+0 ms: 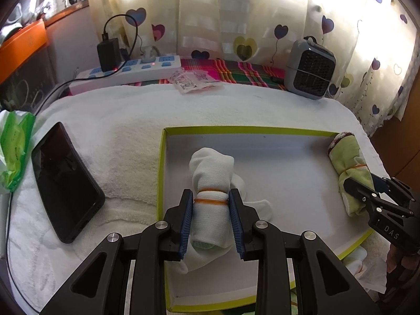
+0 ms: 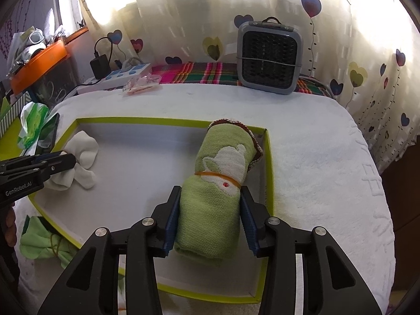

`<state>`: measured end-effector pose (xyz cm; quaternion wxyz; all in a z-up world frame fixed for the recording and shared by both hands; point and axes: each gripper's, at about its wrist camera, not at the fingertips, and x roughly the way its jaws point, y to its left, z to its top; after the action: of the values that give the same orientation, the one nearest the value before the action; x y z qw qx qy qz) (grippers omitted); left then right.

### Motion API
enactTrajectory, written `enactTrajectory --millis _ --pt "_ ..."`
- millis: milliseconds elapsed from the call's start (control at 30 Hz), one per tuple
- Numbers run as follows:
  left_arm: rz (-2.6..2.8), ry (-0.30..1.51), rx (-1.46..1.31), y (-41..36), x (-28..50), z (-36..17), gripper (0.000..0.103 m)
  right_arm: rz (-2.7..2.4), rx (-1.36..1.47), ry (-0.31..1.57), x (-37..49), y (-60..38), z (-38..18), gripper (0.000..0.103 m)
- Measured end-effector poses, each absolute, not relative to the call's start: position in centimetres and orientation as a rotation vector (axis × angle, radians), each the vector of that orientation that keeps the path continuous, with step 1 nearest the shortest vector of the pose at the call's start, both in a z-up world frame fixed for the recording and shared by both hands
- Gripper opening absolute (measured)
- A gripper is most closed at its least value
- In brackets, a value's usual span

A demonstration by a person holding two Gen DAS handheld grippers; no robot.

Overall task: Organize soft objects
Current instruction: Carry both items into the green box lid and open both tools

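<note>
A shallow white box with a yellow-green rim (image 1: 236, 129) (image 2: 157, 120) lies on a white towel. A white cloth roll (image 1: 210, 173) (image 2: 84, 152), bound with an orange rubber band, rests at the box's left side. My left gripper (image 1: 210, 193) (image 2: 68, 158) is shut on it just at the band. A green towel roll (image 2: 223, 168) (image 1: 346, 157) with a white rabbit pattern and its own orange band lies along the box's right wall. My right gripper (image 2: 210, 189) (image 1: 361, 183) straddles it. Its pads sit beside the roll without visibly squeezing it.
A black phone (image 1: 65, 181) and a green packet (image 1: 15, 144) lie left of the box. A power strip (image 1: 136, 68), small sachets (image 1: 194, 78) and a grey fan unit (image 2: 270, 60) stand at the back. Another green cloth bundle (image 2: 44, 244) lies outside the box's near left corner.
</note>
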<state>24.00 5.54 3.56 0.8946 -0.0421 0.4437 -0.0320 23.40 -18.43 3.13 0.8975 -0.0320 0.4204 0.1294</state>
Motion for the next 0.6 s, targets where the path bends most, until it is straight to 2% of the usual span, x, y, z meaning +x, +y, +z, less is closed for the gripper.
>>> enactTrajectory --millis 333,467,600 --pt "-0.047 0.913 -0.082 5.57 24.19 3.46 0.028 0.250 -0.099 0.849 23.21 -18.12 3.07 0.049" --pt "-0.054 0.908 -0.094 5.74 23.99 3.64 0.034 0.252 -0.093 0.844 23.13 -18.21 3.19 0.049" --pt "-0.063 0.906 -0.095 5.49 23.52 3.91 0.039 0.260 -0.093 0.834 22.77 -18.17 3.34 0.056"
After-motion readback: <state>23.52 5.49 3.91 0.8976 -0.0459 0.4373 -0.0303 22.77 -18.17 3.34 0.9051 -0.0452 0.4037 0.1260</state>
